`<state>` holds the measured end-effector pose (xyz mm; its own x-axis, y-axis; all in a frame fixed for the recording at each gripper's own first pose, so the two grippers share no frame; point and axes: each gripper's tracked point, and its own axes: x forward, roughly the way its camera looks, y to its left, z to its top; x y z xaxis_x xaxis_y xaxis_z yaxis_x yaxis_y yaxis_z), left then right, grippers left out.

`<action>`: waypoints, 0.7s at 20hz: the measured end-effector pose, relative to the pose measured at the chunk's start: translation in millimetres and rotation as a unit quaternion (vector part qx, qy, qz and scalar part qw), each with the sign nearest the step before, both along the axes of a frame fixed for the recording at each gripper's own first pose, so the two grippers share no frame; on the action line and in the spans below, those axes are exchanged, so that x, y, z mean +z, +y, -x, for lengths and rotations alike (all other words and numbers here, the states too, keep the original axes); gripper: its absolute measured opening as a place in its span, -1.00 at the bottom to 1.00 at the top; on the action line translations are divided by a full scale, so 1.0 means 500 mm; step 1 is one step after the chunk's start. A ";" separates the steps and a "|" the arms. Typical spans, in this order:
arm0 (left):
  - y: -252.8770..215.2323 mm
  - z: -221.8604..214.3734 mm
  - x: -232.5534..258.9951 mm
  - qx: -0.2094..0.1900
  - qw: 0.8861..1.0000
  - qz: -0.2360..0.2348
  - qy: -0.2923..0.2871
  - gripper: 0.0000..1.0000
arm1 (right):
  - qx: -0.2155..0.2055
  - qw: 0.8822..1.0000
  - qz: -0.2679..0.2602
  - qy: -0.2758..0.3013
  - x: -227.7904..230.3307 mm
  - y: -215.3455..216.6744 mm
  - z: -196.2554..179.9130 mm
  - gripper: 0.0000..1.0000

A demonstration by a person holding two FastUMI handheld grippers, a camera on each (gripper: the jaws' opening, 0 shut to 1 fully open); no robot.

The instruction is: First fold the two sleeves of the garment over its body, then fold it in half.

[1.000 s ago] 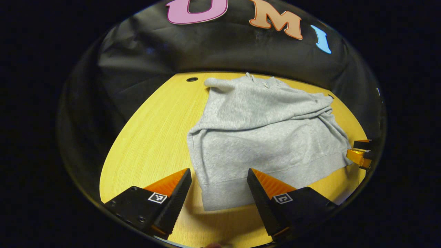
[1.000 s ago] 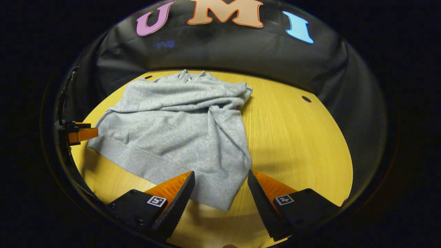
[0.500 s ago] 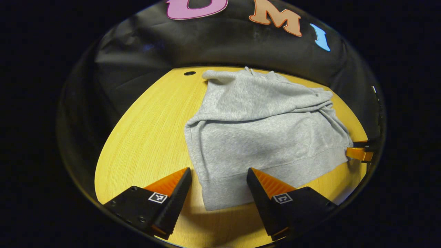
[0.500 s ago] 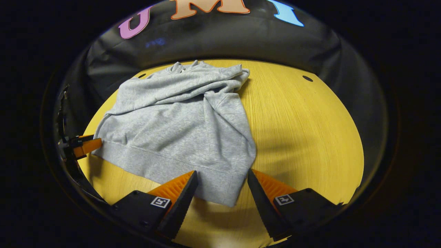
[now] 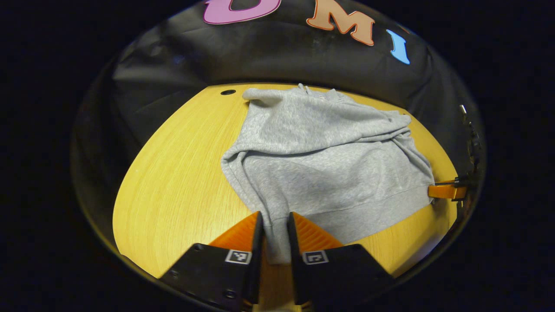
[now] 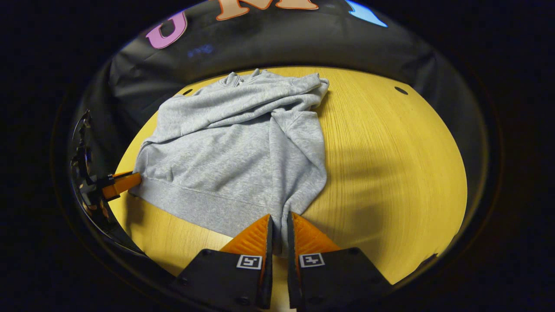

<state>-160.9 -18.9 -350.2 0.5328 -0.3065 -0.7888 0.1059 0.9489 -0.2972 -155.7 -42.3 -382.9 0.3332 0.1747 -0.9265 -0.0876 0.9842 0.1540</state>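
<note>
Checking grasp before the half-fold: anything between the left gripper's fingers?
Yes: in the left gripper view the left gripper has a near hem corner of the grey sweatshirt pinched between its fingers.

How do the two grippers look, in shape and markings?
The left gripper and the right gripper look alike: two wedge-shaped fingers with ridged inner faces, tapering to points, on black blocky bases. Each base carries a small square black-and-white tag and visible screw heads.
</note>
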 end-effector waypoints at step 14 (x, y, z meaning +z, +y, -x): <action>-0.009 0.022 0.004 0.002 0.997 0.022 0.071 -1.00 | -0.026 0.998 -0.043 0.046 0.048 -0.009 -0.012 -0.95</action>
